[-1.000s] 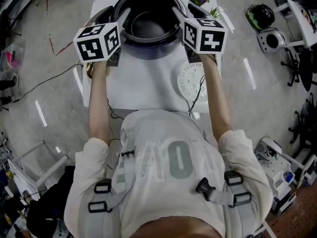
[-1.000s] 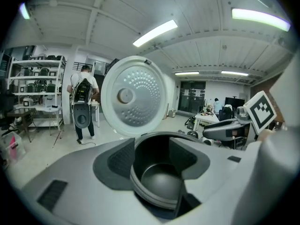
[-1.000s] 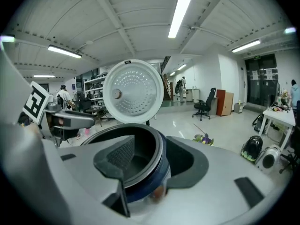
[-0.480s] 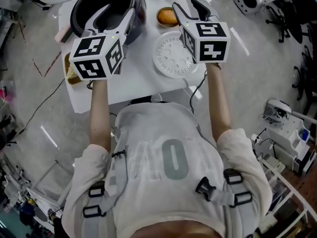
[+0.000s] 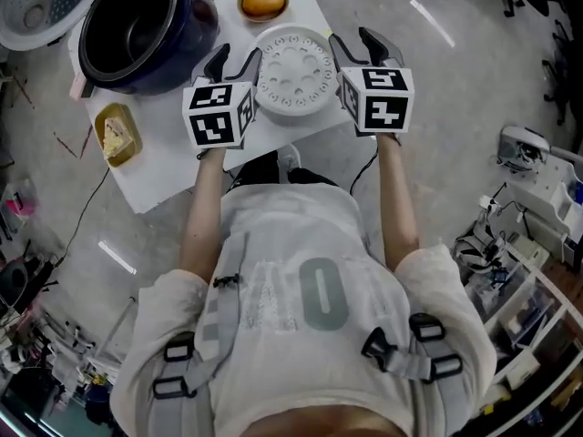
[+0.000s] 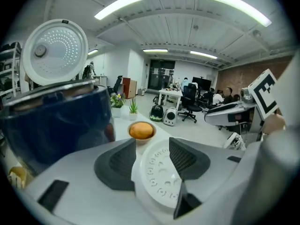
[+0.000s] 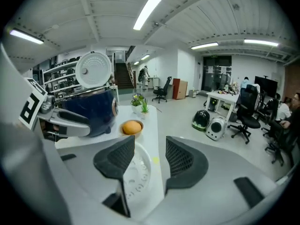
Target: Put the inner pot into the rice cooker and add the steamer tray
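- Left gripper (image 5: 237, 55): jaws wide apart, gripping nothing; the steamer tray's left edge lies just ahead of them.
- Right gripper (image 5: 352, 38): jaws wide apart, gripping nothing; the tray's right edge lies just beside its left jaw.
- Steamer tray (image 5: 293, 69): white, round, perforated; flat on the table (image 5: 173, 167), between the two grippers.
- Inner pot (image 5: 132, 35): dark, seated in the blue rice cooker (image 5: 195, 15), beyond and left of the left jaws; lid (image 5: 36, 3) open.
- Bowl (image 5: 263, 1): holds something orange, beyond the tray.
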{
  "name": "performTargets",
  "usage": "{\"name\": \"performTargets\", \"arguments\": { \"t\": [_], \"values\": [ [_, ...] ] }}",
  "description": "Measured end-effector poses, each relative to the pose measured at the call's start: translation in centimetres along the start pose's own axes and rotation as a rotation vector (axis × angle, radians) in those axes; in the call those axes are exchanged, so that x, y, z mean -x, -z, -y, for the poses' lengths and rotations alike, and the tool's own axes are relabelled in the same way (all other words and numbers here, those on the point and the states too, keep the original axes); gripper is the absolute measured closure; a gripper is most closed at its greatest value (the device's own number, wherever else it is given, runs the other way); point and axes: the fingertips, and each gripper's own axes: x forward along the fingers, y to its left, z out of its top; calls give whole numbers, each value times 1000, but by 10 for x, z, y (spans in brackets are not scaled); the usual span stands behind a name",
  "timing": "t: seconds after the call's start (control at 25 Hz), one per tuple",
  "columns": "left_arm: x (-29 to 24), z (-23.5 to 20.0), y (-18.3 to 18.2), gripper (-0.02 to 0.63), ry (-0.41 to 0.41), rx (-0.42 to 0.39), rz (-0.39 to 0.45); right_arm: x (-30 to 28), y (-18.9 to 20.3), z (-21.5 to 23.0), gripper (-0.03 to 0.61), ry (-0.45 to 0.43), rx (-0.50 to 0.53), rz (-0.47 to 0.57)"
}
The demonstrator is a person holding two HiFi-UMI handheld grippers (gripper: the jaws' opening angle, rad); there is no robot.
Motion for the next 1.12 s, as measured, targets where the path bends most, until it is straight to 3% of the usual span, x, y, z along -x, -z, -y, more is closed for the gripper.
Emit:
{"name": "performTargets", "arguments": {
  "t": [0.28, 0.56, 0.84, 1.12],
  "values": [
    [-26, 6, 46, 388, -18, -44, -109, -8, 74, 10, 387, 30, -108, -98],
    [-38, 1, 82, 391, -15, 17, -199, -18, 126, 2, 388, 30, -196, -203],
    [-43, 0, 110, 440, -20, 40, -264, -22, 144, -7, 426, 41, -256, -216],
    [-43, -1, 112, 474, -32, 67, -253, -23, 144, -10, 443, 33, -241, -218]
  ]
}}
